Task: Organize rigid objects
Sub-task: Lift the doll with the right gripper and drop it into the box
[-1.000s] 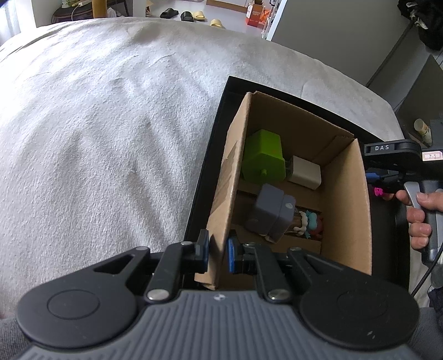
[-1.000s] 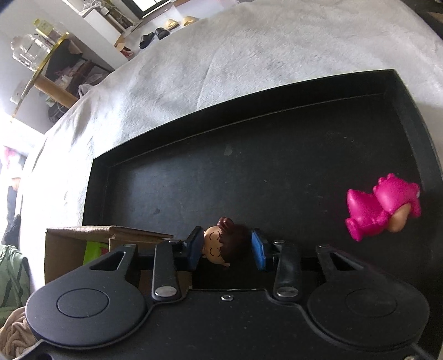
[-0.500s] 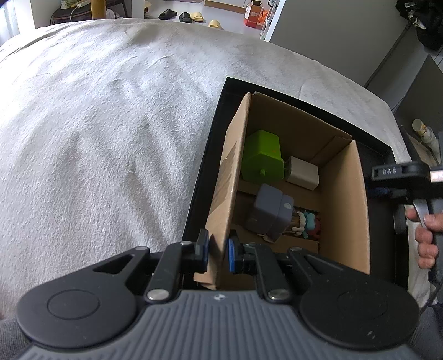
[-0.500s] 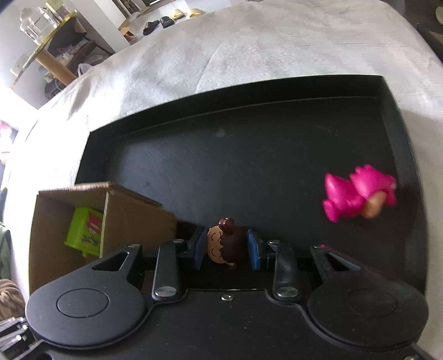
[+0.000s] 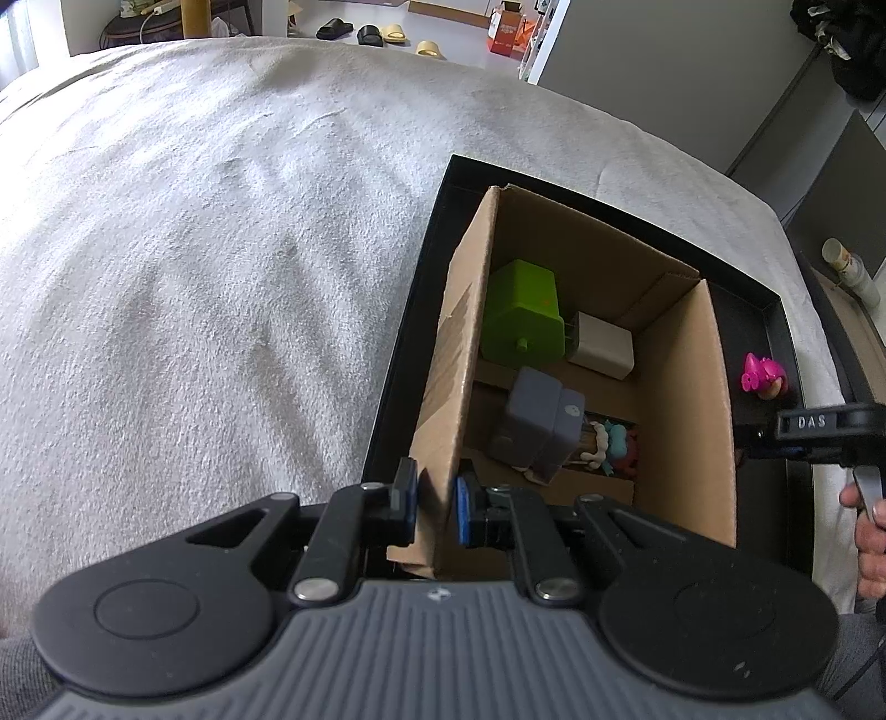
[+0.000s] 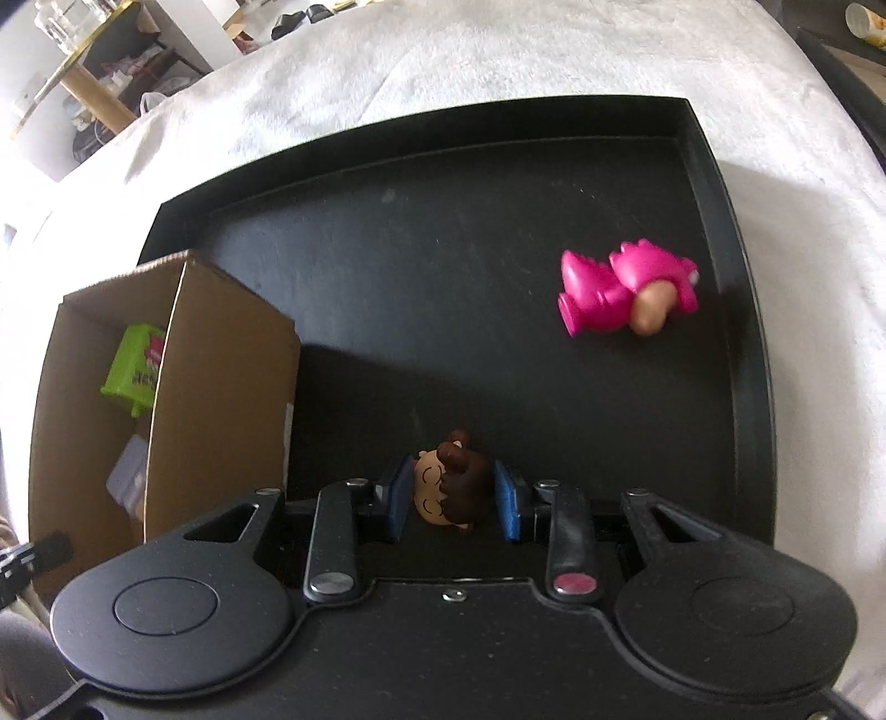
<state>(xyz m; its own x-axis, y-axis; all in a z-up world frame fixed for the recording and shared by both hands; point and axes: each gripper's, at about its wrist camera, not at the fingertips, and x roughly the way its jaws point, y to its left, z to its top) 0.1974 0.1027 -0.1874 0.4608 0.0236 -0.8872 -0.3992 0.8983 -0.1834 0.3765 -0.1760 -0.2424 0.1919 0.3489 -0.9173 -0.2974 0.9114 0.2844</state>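
My left gripper (image 5: 434, 507) is shut on the near left wall of an open cardboard box (image 5: 686, 421) that stands in a black tray (image 5: 421, 310). Inside the box lie a green toy (image 5: 523, 313), a white block (image 5: 601, 344), a grey block (image 5: 545, 421) and a small figure (image 5: 609, 443). My right gripper (image 6: 451, 501) is shut on a small brown-haired figure head (image 6: 451, 487), held above the tray floor (image 6: 443, 277) just right of the box (image 6: 221, 376). A pink toy figure (image 6: 623, 291) lies on the tray at the right.
The tray rests on a white fuzzy bed cover (image 5: 194, 249). A person's hand (image 5: 869, 543) grips the right tool's handle at the right edge. Shoes (image 5: 376, 36) and furniture stand on the floor beyond the bed.
My right gripper closed on the brown-haired figure and carried it left toward the box, which now fills more of its view. The left gripper kept its hold on the box wall.
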